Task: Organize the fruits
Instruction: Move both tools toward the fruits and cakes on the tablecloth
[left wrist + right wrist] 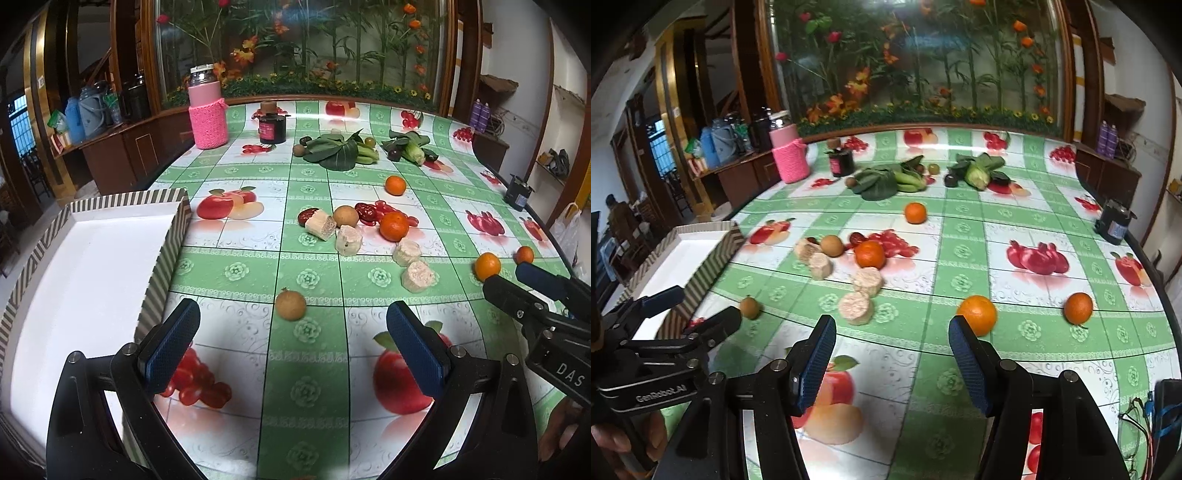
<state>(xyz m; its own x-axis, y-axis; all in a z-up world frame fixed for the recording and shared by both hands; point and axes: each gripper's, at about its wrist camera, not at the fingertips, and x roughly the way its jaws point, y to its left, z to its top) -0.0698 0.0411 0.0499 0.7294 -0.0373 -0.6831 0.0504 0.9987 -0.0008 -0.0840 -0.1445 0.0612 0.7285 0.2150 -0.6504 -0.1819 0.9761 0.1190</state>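
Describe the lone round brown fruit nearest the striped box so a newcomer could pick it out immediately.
Start at the striped box with the white inside, at the left edge of the table. Just to its right, on a green band of the tablecloth, sits the brown fruit, ahead of the open left tongs. Unlike the other brown fruit farther back, wedged among pale chunks, it lies alone.

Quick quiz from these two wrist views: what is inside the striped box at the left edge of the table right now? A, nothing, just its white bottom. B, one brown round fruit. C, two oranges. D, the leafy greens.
A: the striped box shows only its bare white bottom in both views, while the oranges, the brown round fruit and the leafy greens all lie out on the tablecloth.
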